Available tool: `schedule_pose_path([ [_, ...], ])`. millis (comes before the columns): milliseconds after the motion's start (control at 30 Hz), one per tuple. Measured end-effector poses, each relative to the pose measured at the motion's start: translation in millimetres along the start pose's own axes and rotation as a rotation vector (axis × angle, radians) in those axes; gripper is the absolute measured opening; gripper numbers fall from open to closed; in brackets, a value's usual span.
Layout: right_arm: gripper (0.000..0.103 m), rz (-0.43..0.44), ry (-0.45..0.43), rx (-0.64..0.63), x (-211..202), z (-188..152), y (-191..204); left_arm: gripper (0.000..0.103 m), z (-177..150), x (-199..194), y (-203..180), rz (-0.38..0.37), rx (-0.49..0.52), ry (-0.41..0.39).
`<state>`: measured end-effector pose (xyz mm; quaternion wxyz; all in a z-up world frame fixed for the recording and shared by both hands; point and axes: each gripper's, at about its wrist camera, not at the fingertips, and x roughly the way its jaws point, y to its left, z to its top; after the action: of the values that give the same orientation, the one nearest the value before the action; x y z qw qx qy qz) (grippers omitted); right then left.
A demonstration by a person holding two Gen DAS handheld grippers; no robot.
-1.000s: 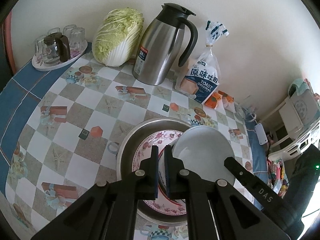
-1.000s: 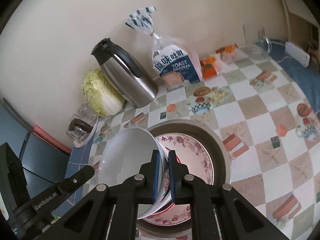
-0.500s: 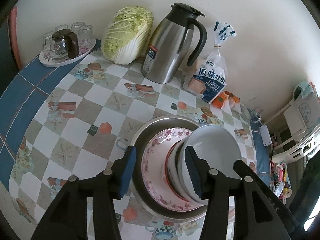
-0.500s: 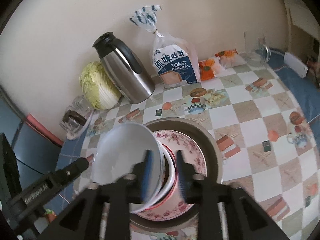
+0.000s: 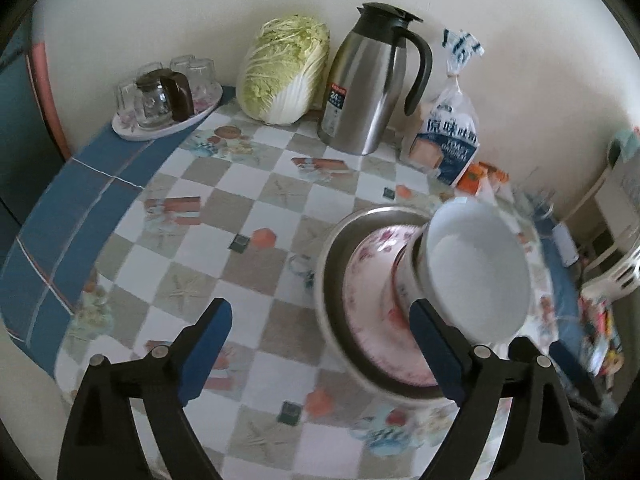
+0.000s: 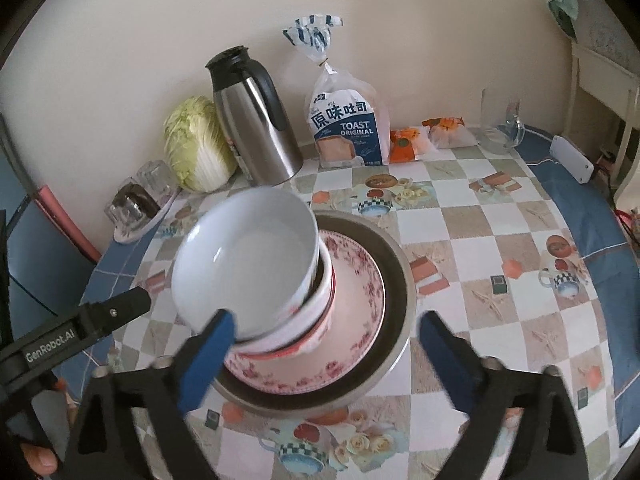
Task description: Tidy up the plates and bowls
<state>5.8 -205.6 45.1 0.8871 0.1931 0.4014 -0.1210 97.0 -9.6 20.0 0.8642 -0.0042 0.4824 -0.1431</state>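
A white bowl sits a little tilted in a red-trimmed bowl, on a floral plate inside a wide metal dish. My right gripper hangs over the near side of this stack, its jaws opening wide and gripping nothing; its left pad stands by the white bowl's near rim. In the left wrist view my left gripper is also opening, over bare tablecloth left of the white bowl and the dish, with its right pad beside the bowls. One left gripper finger shows at left.
Along the wall stand a steel thermos jug, a cabbage, a bag of toast, orange packets and a glass jug. A tray of glasses is at far left. A white box lies at the right edge.
Both grippers were shut on the white bowl's rim from opposite sides. They have let go, opened wide and drawn back, leaving the bowl on the stack.
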Motion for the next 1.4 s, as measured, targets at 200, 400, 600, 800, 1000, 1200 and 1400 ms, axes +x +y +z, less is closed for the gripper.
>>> schedule_pose_path([
  [200, 0.103, -0.012, 0.0, -0.016, -4, -18, 2, 0.091, -16, -7, 9, -0.008, 0.022, -0.006],
  [400, 0.103, -0.04, 0.015, -0.04, -7, -34, 2, 0.091, -27, -19, 14, 0.003, 0.049, -0.054],
  [600, 0.103, -0.057, 0.005, -0.048, -15, -40, 1, 0.091, -40, -19, 14, 0.099, 0.097, -0.062],
  [800, 0.103, -0.062, 0.016, -0.059, -16, -46, 1, 0.091, -49, -14, 9, 0.112, 0.145, -0.036],
  [1000, 0.103, -0.063, 0.026, -0.066, -14, -47, 0, 0.091, -53, -9, -2, 0.143, 0.203, -0.013],
  [1200, 0.103, -0.072, 0.04, -0.066, -10, -47, -3, 0.091, -54, -4, -2, 0.146, 0.209, 0.009],
  [1400, 0.103, -0.076, 0.048, -0.065, -7, -47, -5, 0.091, -55, 1, 0, 0.147, 0.205, 0.031],
])
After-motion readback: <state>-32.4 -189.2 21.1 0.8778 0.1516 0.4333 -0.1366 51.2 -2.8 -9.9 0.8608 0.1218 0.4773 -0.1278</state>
